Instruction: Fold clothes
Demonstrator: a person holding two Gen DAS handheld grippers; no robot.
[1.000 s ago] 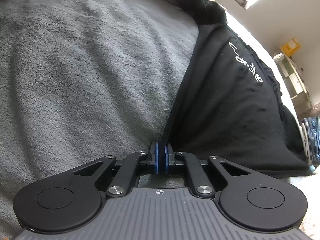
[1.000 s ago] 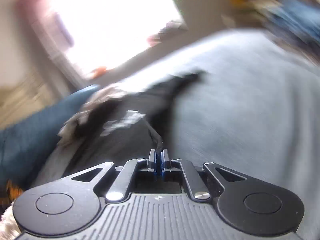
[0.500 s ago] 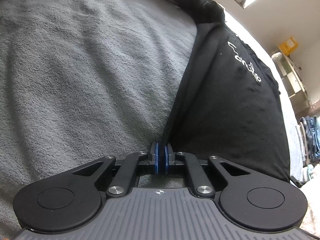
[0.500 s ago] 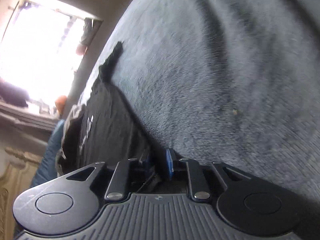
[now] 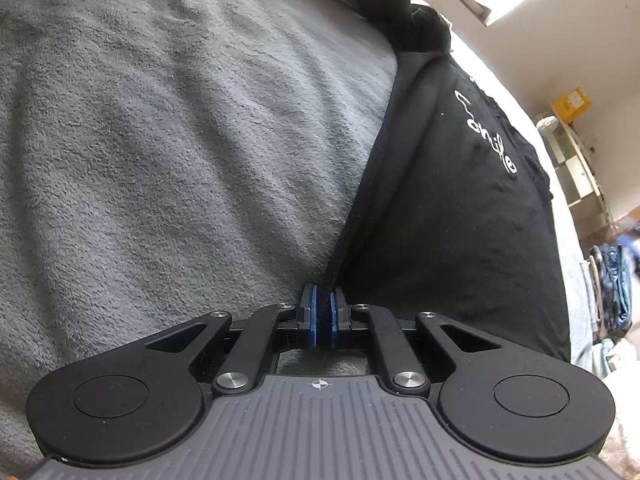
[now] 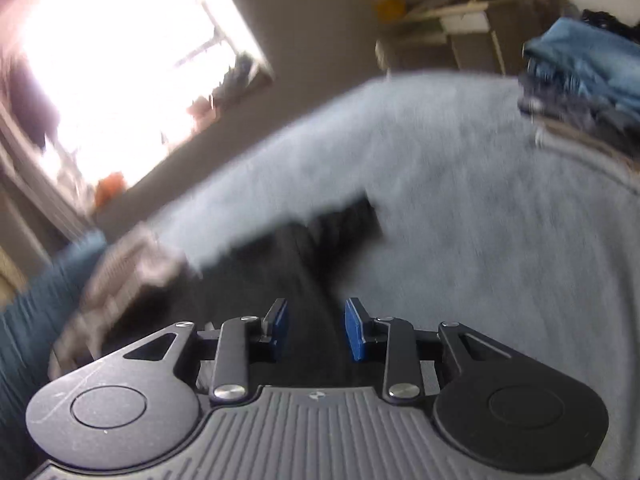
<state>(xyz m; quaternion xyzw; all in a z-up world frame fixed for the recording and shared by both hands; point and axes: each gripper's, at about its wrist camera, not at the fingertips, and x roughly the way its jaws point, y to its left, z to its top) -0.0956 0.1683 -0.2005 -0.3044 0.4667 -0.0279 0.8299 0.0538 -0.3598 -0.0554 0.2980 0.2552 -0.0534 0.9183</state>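
A black t-shirt (image 5: 452,216) with white script lettering lies on a grey fleece blanket (image 5: 160,140). My left gripper (image 5: 323,318) is shut on the shirt's near left edge, low over the blanket. In the blurred right wrist view the black shirt (image 6: 296,272) stretches away over the blanket (image 6: 480,240). My right gripper (image 6: 316,330) is open above the shirt and holds nothing.
A dark bundle of cloth (image 5: 404,12) sits at the shirt's far end. A stack of folded blue clothes (image 6: 584,80) lies on the blanket at the right, and also shows in the left wrist view (image 5: 612,288). Shelves (image 5: 576,160) and a bright window (image 6: 120,60) stand beyond the bed.
My right gripper has opened, let go of the shirt edge and swung upward. The shirt now lies flatter. My left gripper stays shut on the shirt edge.
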